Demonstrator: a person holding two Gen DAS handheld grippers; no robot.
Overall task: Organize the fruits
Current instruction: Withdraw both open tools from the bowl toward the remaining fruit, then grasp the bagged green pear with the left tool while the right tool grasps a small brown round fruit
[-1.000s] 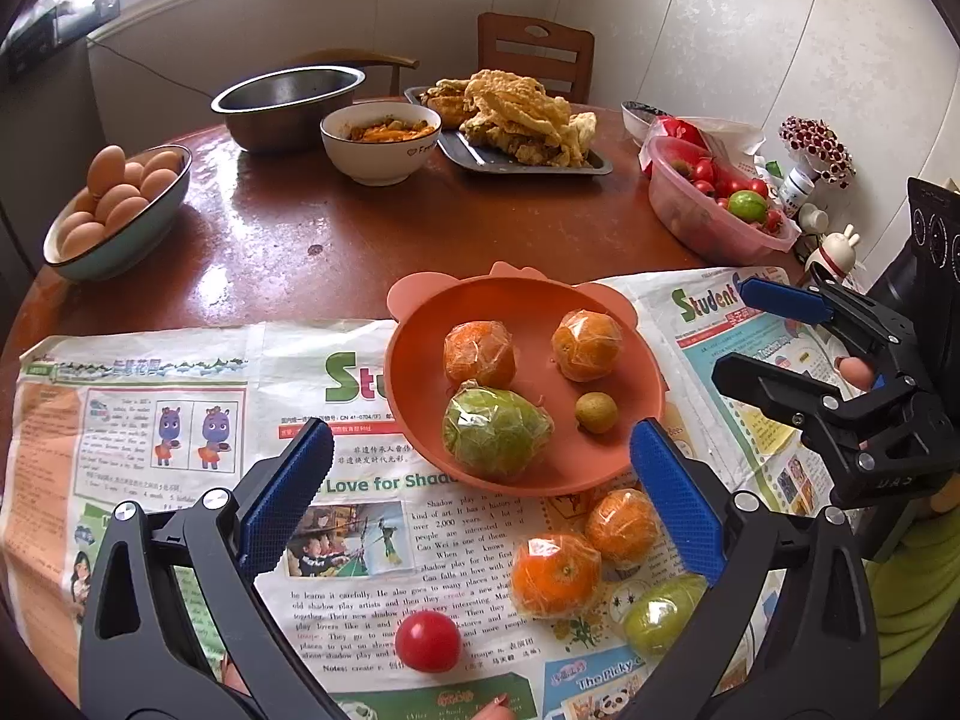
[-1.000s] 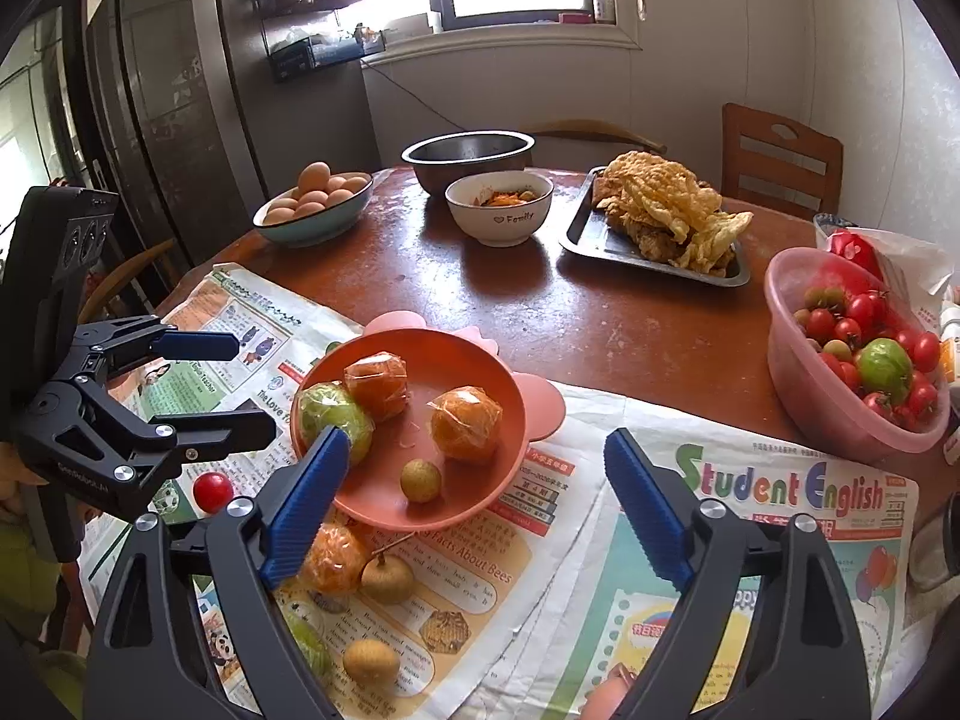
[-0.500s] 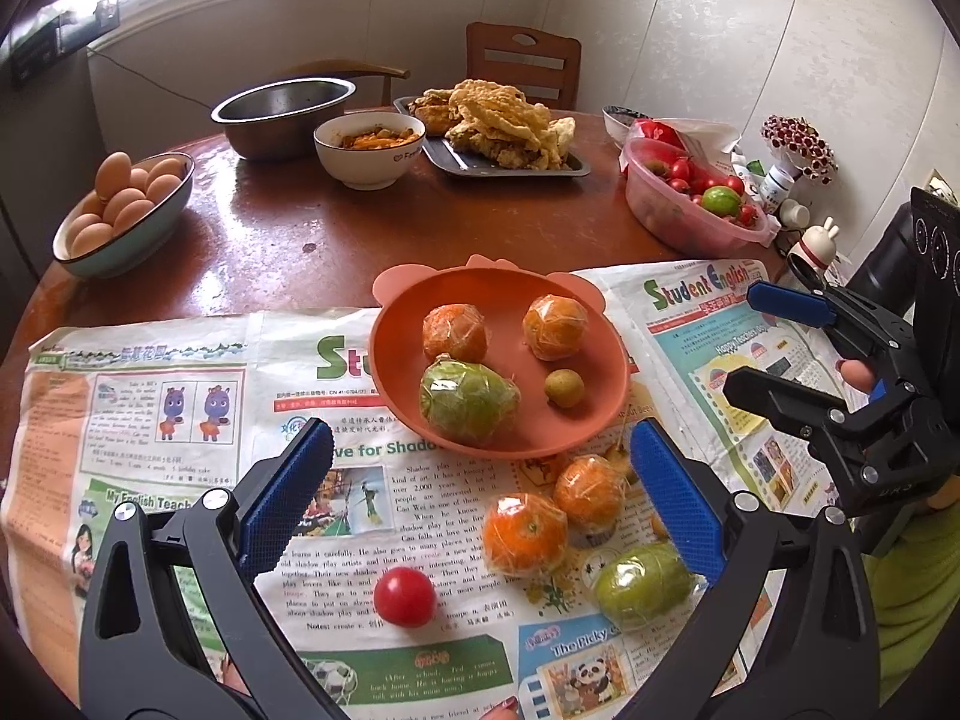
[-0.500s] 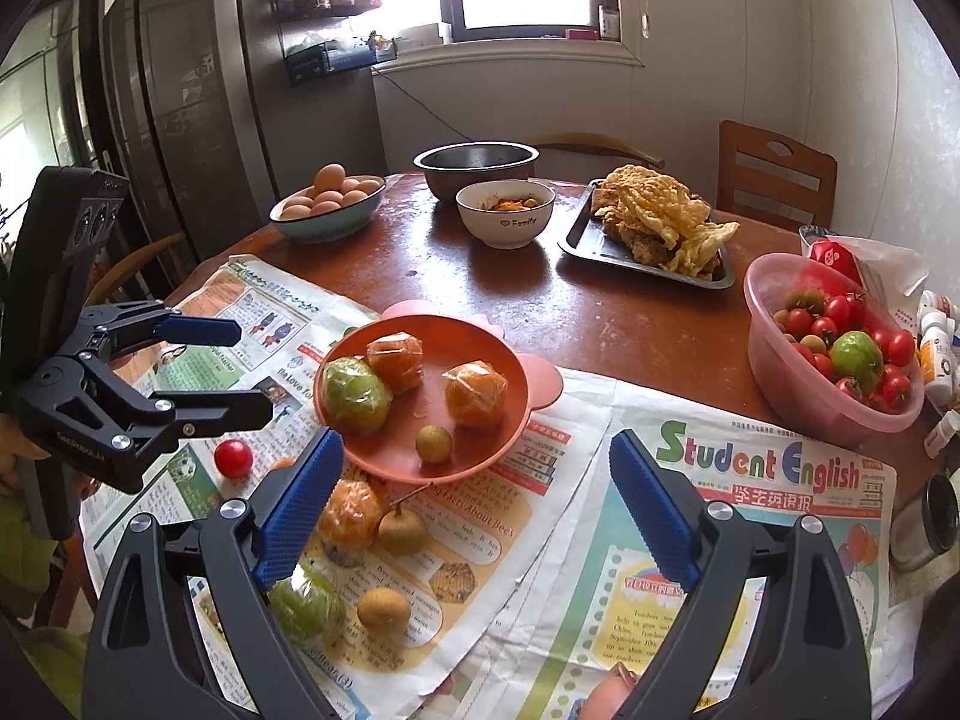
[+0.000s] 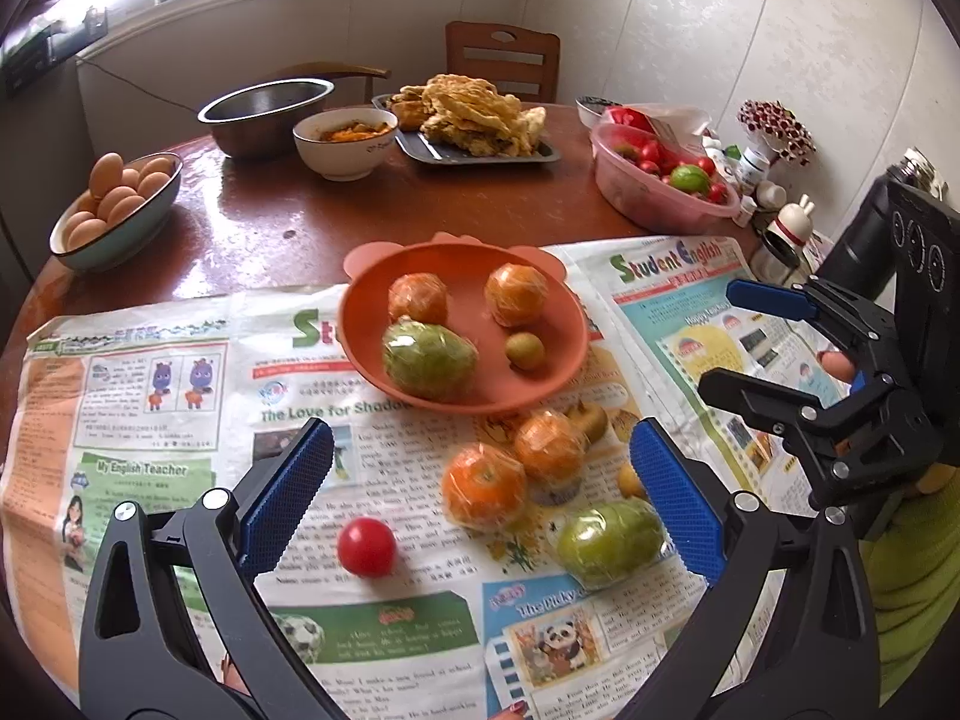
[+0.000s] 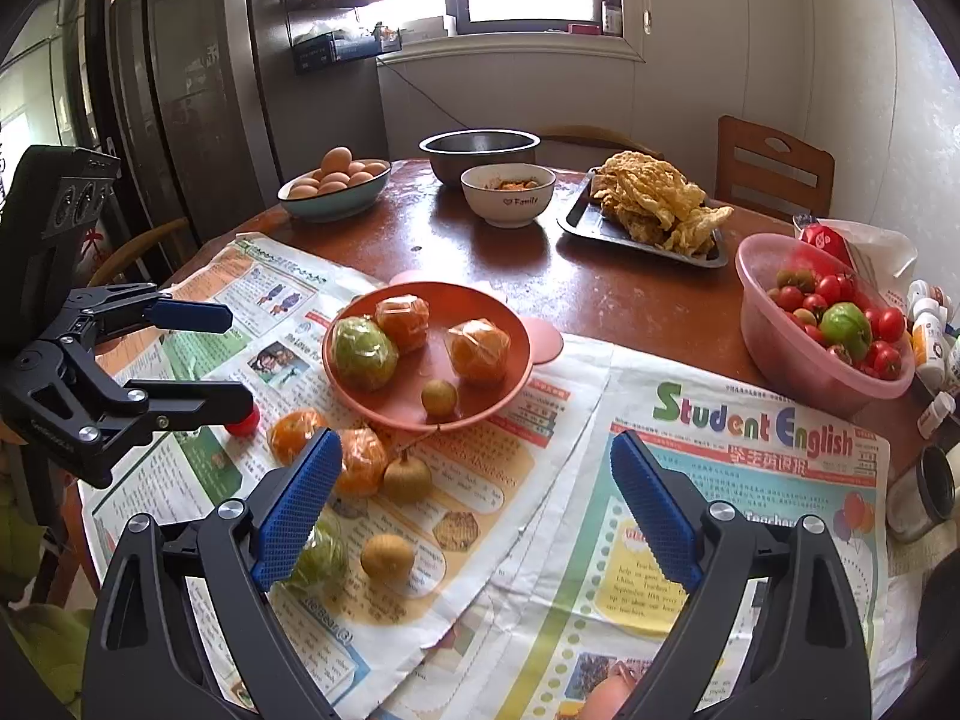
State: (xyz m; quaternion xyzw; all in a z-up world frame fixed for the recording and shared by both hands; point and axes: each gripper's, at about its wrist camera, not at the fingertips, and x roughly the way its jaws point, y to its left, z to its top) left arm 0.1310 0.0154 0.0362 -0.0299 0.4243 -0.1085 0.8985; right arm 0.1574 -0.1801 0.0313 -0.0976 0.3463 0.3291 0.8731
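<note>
An orange plate (image 5: 558, 372) (image 6: 516, 324) on newspaper holds two wrapped oranges, a wrapped green fruit (image 5: 427, 359) and a small brown fruit (image 5: 524, 350). In front of it lie two wrapped oranges (image 5: 483, 491), a red tomato (image 5: 366, 547), a wrapped green fruit (image 5: 609, 541) and small brown fruits (image 6: 387, 555). My left gripper (image 5: 480, 504) is open and empty, above the loose fruits. My right gripper (image 6: 477, 504) is open and empty, over the newspaper right of them; it also shows in the left wrist view (image 5: 744, 348).
Farther back on the round wooden table stand a bowl of eggs (image 5: 114, 210), a steel bowl (image 5: 264, 114), a white bowl (image 5: 345, 144), a tray of fried food (image 5: 474, 120) and a pink tub of tomatoes (image 5: 660, 180). Small bottles (image 6: 930, 336) crowd the right edge.
Both grippers have pulled back and risen away from the plate, so more of the loose fruit shows. Both stay open. No fruit has moved.
</note>
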